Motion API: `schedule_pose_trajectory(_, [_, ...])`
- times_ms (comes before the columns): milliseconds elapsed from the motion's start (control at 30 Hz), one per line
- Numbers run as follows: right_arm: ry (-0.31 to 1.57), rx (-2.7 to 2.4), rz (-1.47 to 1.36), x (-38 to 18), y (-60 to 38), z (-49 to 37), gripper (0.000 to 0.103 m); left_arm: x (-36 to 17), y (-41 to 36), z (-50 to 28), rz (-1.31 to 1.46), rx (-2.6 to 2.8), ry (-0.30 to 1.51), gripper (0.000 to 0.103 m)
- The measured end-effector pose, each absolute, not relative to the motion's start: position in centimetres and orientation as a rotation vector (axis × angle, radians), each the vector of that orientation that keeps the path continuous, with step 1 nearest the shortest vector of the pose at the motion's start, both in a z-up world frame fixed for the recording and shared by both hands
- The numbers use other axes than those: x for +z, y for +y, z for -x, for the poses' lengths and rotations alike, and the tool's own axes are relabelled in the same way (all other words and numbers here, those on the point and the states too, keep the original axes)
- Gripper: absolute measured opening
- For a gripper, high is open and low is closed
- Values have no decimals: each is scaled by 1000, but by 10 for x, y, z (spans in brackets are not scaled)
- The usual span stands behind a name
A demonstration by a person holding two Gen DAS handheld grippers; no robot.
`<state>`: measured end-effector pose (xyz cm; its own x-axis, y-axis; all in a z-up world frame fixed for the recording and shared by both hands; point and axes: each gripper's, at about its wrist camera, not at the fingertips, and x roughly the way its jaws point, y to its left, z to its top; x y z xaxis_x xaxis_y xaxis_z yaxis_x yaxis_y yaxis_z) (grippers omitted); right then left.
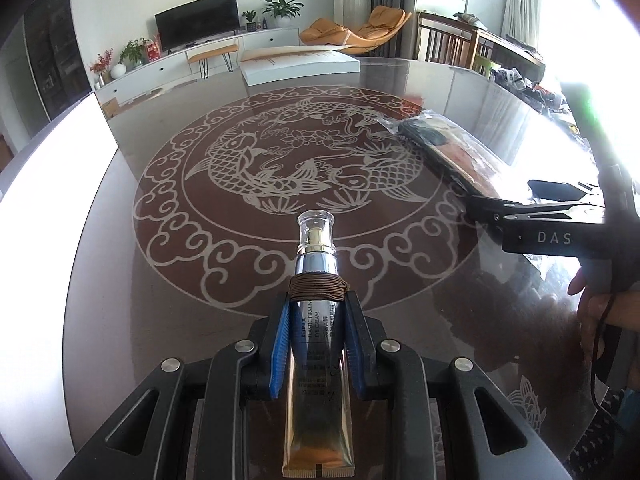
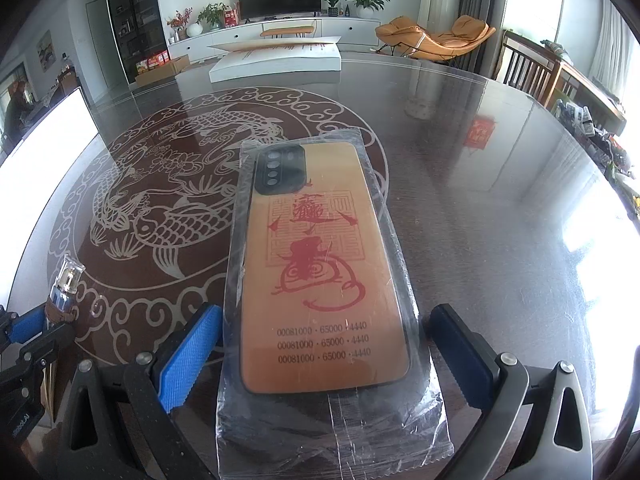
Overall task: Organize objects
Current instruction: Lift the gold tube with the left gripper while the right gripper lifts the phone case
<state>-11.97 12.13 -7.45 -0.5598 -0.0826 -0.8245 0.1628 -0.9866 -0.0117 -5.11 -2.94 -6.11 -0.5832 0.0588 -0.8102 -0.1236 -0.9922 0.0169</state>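
My left gripper [image 1: 318, 304] is shut on an eye cream tube [image 1: 318, 332], gold and silver with a clear cap and brown cord wound round its neck, held above the glass table [image 1: 160, 320]. The tube also shows at the left edge of the right wrist view [image 2: 66, 280]. An orange phone case [image 2: 320, 264] with red print, sealed in a clear plastic bag, lies flat on the table. My right gripper [image 2: 320, 344] is open, its blue pads on either side of the bag's near end, apart from it. The phone case also shows in the left wrist view [image 1: 452, 152], with the right gripper [image 1: 480, 208] at its near end.
The round glass table [image 2: 500, 200] has an etched fish pattern in the middle. A flat white box [image 2: 276, 60] lies at its far edge. Clutter [image 2: 600, 132] sits at the far right. Wooden chairs [image 2: 528, 68] stand beyond the table.
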Motion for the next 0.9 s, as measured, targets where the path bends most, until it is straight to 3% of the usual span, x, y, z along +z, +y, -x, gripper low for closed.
schedule_pose_trajectory(267, [130,-2655,-1397,-74,121,120,103,-60,-31,49,1370,2712,107,29])
schedule_pose_trajectory(300, [129,-2655,-1396,-74,121,120,103,-61,-31,49,1372,2718,116,35])
schedule_pose_trajectory(400, [129,-2654,-1396,-74,121,120,103,-62,-35,49,1398,2728,106,67])
schedule_pose_trajectory(433, [129,-2651,-1395,-74,121,120,103,-63,-38,50,1406,2724,85,70])
schedule_pose_trajectory(767, [-122,-2561,-1333,-58,142,123,103,-64,-42,57,1411,2697,96,75])
schedule_pose_trajectory(800, [-123,-2549,-1332,-56,142,123,103,-64,-41,57,1411,2696,101,74])
schedule_pose_trajectory(867, [-156,-2517,-1330,-49,150,128,103,-62,-37,56,1372,2694,119,51])
schedule_pose_trajectory(900, [-182,-2510,-1342,-46,155,132,103,-61,-32,55,1353,2682,142,28])
